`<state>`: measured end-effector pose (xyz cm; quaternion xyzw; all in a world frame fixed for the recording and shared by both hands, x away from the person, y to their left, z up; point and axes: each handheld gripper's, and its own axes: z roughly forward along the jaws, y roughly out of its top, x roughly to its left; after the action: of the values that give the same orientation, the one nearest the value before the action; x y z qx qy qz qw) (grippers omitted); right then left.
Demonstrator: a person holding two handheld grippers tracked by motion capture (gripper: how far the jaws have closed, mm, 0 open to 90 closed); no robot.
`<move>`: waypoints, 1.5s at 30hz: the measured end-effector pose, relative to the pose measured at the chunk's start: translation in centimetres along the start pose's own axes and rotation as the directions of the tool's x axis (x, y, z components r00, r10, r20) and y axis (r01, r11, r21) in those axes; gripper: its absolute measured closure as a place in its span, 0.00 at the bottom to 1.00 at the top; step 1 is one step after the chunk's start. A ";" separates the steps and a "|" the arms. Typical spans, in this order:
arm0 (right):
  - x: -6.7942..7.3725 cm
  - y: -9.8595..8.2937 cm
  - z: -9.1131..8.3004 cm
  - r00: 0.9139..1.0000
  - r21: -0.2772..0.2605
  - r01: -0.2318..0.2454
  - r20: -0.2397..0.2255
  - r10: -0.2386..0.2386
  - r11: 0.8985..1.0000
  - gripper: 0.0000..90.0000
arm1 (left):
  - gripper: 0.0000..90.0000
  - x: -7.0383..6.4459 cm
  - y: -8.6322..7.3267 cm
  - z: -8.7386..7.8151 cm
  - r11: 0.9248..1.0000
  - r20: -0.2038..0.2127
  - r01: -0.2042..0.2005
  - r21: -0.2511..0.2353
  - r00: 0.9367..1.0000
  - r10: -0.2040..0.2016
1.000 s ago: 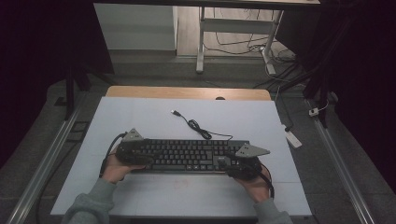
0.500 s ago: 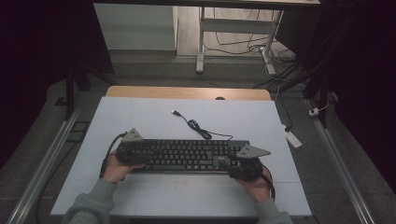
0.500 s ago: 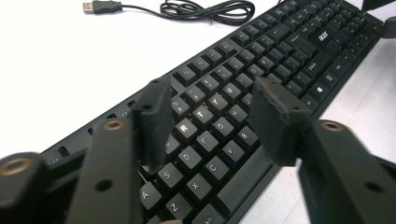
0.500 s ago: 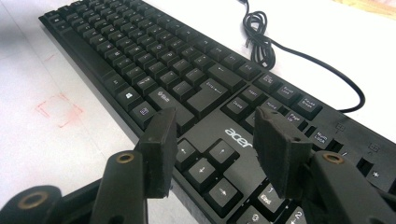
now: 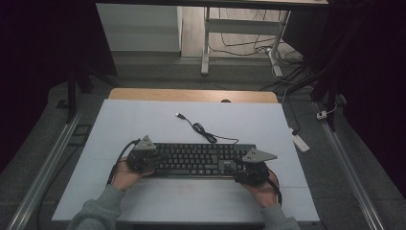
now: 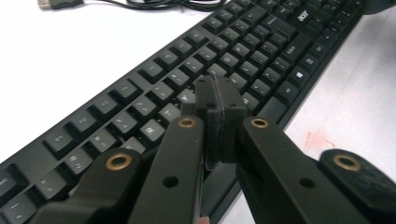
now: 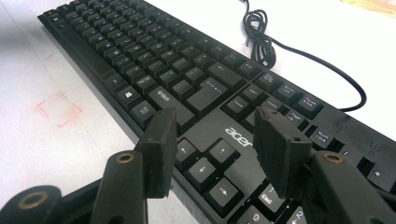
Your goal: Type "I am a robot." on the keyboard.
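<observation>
White table [image 5: 143, 124] | keyboard [image 5: 201, 159] between grippers | left gripper [image 6: 217, 100] clenched (empty) | right gripper [image 7: 212, 140] released over arrows

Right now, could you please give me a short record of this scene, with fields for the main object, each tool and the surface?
object: black keyboard, lying flat
cable: loosely coiled cable behind the keyboard, plug end free on the table
left tool: jaws closed, over the keys at the keyboard's left end
right tool: jaws open, above the arrow keys at the right end
surface: white table with faint red marks near the front edge
</observation>
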<state>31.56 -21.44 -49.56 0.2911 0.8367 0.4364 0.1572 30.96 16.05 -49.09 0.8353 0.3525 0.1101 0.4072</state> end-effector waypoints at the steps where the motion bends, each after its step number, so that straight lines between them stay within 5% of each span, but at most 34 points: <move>1: 0.0 0.0 0.0 1.000 -0.001 -0.001 0.000 0.001 1.000 0.55 | 0.99 -0.1 0.0 0.1 1.000 0.003 -0.005 0.005 1.000 0.005; 22: 0.1 0.0 0.1 1.000 -0.001 0.005 0.004 -0.005 1.000 0.55 | 0.99 -1.6 -0.2 3.0 0.991 -0.003 -0.052 0.126 0.999 0.053; 45: 0.2 0.1 0.1 1.000 -0.001 0.006 0.005 -0.006 1.000 0.55 | 0.99 -1.4 -0.6 3.8 0.988 -0.030 -0.033 0.148 0.999 0.038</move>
<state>31.47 -21.25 -49.56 0.2897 0.8368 0.4358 0.1608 31.42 13.02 -51.86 0.8674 0.3514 0.1045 0.3364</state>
